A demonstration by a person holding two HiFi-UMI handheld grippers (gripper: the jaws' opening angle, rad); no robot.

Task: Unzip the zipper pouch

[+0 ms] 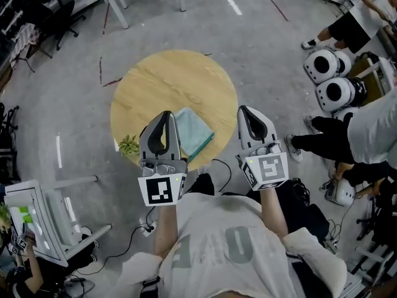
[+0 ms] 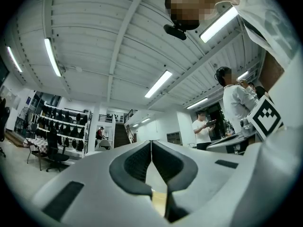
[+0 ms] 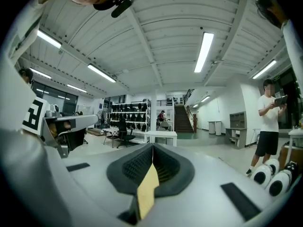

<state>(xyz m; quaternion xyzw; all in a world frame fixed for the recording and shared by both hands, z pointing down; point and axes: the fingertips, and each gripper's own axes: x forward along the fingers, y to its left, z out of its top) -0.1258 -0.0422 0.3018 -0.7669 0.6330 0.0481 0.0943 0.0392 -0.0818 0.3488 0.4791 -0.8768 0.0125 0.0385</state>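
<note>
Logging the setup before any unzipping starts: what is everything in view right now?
table: one, round, light wood, middle of the grey floor
zipper pouch: one, pale teal, flat near the table's near edge
plant: one, small, green, table's near left edge
round units: two, white with black fronts, floor at right
bystanders: at least two, right side
left gripper: one, grey, jaws shut, empty, left of the pouch
right gripper: one, grey, jaws shut, empty, by the table's right edge
</note>
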